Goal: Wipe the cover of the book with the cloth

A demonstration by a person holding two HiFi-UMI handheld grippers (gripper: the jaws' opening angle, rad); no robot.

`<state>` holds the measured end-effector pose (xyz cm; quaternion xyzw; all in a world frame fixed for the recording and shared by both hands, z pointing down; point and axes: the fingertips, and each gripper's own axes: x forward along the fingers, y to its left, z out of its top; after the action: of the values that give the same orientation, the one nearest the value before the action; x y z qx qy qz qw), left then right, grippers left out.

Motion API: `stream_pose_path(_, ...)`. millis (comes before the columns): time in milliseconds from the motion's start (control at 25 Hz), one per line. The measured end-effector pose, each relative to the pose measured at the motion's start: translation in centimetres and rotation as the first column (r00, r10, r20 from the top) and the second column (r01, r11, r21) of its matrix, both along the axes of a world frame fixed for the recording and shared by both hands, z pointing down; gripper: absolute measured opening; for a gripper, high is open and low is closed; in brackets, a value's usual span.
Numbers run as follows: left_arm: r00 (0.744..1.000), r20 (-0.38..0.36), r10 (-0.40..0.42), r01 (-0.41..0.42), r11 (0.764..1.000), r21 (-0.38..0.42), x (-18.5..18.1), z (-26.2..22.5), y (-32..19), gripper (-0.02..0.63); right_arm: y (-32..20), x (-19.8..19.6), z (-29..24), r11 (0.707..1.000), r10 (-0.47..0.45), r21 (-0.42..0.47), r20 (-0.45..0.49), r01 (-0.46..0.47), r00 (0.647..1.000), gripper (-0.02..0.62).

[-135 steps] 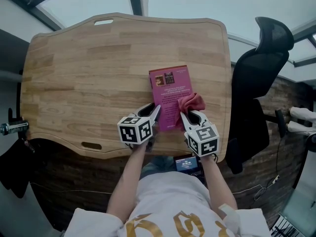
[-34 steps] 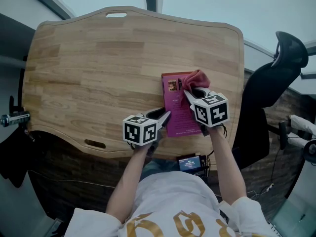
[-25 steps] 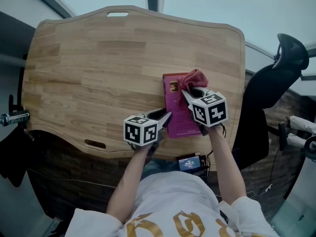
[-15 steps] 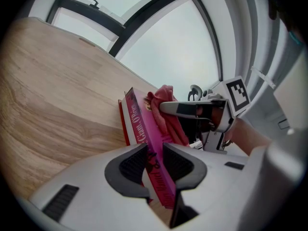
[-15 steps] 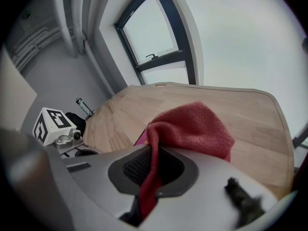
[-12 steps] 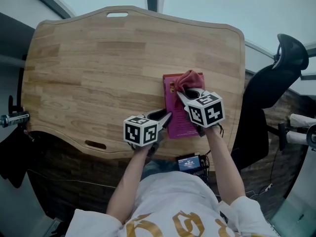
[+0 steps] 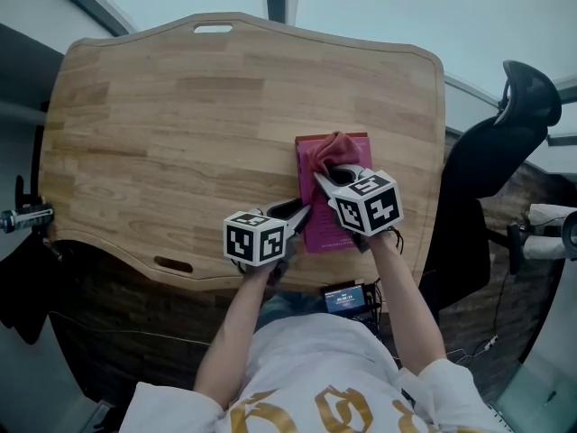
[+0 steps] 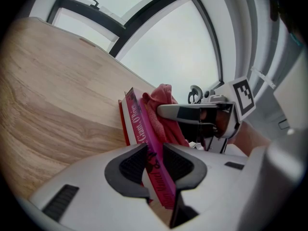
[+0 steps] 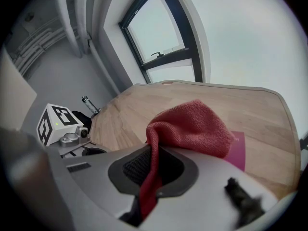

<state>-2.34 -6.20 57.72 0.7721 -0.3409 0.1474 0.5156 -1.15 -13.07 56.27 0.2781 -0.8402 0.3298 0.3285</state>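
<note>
A magenta book [image 7: 317,227] lies flat near the right front of the wooden table [image 7: 180,106]. My left gripper [image 7: 302,214] is shut on the book's near left edge; in the left gripper view the spine [image 8: 144,136] runs between the jaws. My right gripper [image 7: 326,179] is shut on a red cloth [image 7: 326,152], which rests on the far part of the cover. The right gripper view shows the cloth [image 9: 192,126] bunched over the jaws, with a bit of the book [image 9: 236,150] behind it.
A black office chair [image 7: 491,161] stands just off the table's right edge. A small device with a lit screen [image 7: 343,298] sits below the table's front edge. The table's left and far parts are bare wood.
My right gripper has dragged the cloth leftward across the far end of the cover, from its right corner to over its left corner. The left gripper has stayed clamped on the book.
</note>
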Motion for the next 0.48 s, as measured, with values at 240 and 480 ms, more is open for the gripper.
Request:
stream_pose_path(240, 1.000, 0.005, -0.002, 0.002, 1.000, 0.003, 0.1, 0.0, 0.0, 0.112, 0.6, -0.1, 0.0, 1.000, -0.002, -0.009, 0.018, 0.002, 1.000, 0.040)
stream_pose_path(480, 1.000, 0.003, -0.005, 0.005, 1.000, 0.002, 0.0, 0.0, 0.0, 0.114, 1.3, 0.0, 0.0, 1.000, -0.011, -0.015, 0.025, 0.012, 1.000, 0.040)
